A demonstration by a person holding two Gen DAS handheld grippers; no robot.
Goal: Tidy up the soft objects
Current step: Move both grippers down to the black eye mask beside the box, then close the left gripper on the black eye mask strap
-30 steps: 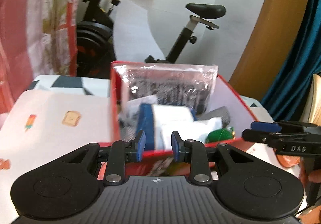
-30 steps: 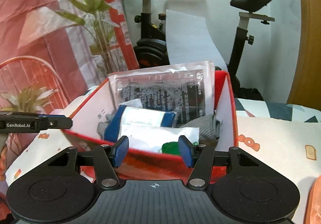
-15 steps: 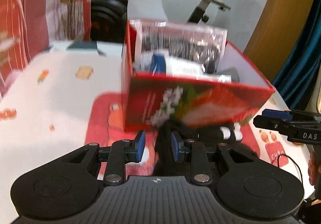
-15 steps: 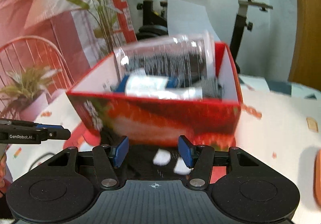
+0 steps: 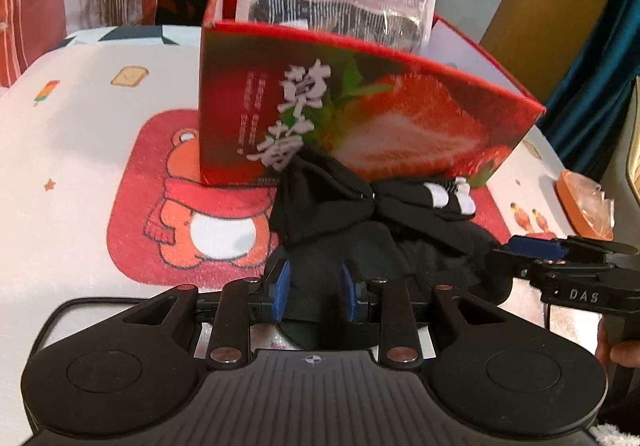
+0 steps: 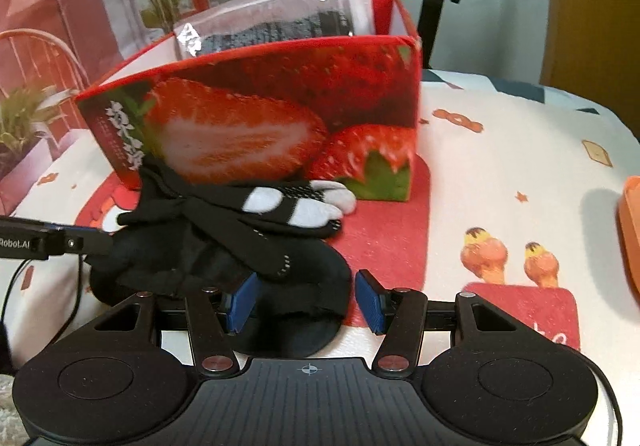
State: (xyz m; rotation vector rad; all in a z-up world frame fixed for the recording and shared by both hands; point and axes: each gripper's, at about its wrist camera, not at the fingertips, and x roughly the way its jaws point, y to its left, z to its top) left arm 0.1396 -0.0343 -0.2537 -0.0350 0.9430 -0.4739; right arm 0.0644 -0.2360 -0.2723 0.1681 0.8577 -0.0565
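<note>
Now, line by line:

Gloves: a tangled black pile [image 5: 360,214] [image 6: 224,230] with white fingertip patches lies on the surface, touching the foot of the box's front wall.

Box: a red strawberry-printed carton [image 5: 360,114] [image 6: 280,118] stands upright just behind the pile, already holding a clear packet [image 5: 340,2] [image 6: 272,18] that sticks up above the rim.

Left claw: [image 5: 316,290] part-spread, its blue pads either side of dark fabric at the near edge of the pile; whether they press on it I cannot tell, so no grip is certain.

Right claw: [image 6: 306,300] spread wider, low over the pile's near right edge, with black cloth lying between the pads and a clear gap on the right pad's side; it pinches nothing.

Change: a second ago both cameras looked down into the box at its contents; since then both claws have dropped in front of it, so the printed front wall now fills the views and the pile sits right at the pads.

Meaning: my reading is that the move has gone from surveying the box to reaching for the next loose soft thing.

Next: both claws probably need to close on the fabric, then lift it over the front wall.

Risk: the pieces look knotted together and may come up as one clump.

Surface: a white cartoon-print cloth [image 5: 80,126] [image 6: 520,150].
</note>
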